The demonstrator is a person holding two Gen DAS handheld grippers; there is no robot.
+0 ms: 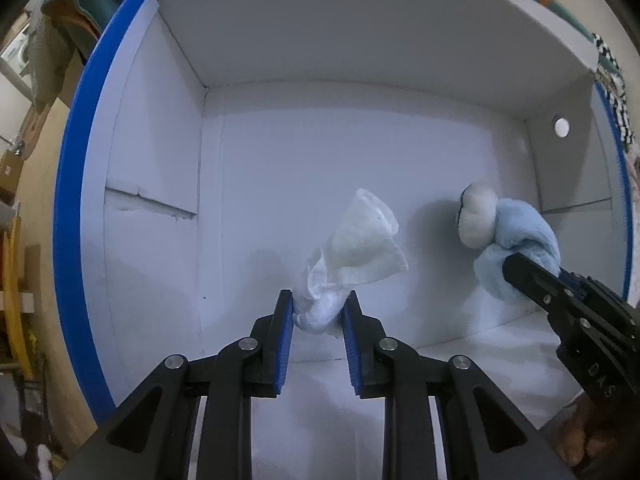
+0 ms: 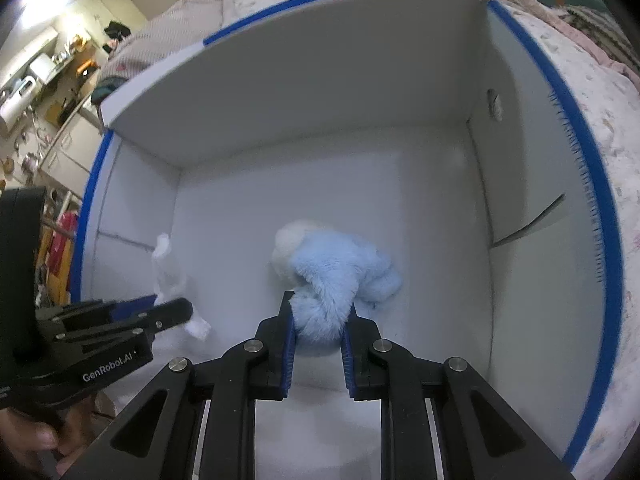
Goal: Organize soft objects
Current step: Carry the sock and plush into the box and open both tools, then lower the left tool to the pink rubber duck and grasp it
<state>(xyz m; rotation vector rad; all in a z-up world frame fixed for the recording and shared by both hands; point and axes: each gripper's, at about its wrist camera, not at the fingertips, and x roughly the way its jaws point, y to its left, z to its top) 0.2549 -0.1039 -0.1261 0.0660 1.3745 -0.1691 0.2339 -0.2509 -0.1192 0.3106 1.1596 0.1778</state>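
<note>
Dangling over the box: both soft things hung inside the white box (image 1: 132, 152) with the blue rim, each pinched, neither clearly resting on its floor.
Left tongs (image 1: 318, 308): pressed onto the bunched end of a white cloth (image 1: 360, 244), most of it flopping free beyond the pads.
Right tongs (image 2: 320, 322): clamped on one fuzzy limb of the blue plush toy (image 2: 340, 268), its white head turned toward the far wall.
Risk, cloth: such a small pinch looked likely to slip, so the cloth could drop early and land crumpled.
Risk, toy: held by one limb, it could swing and tip over on release.
Risk, crowding: the two tongs worked near each other, and a sideways drift could knock them together or snag the cloth.
</note>
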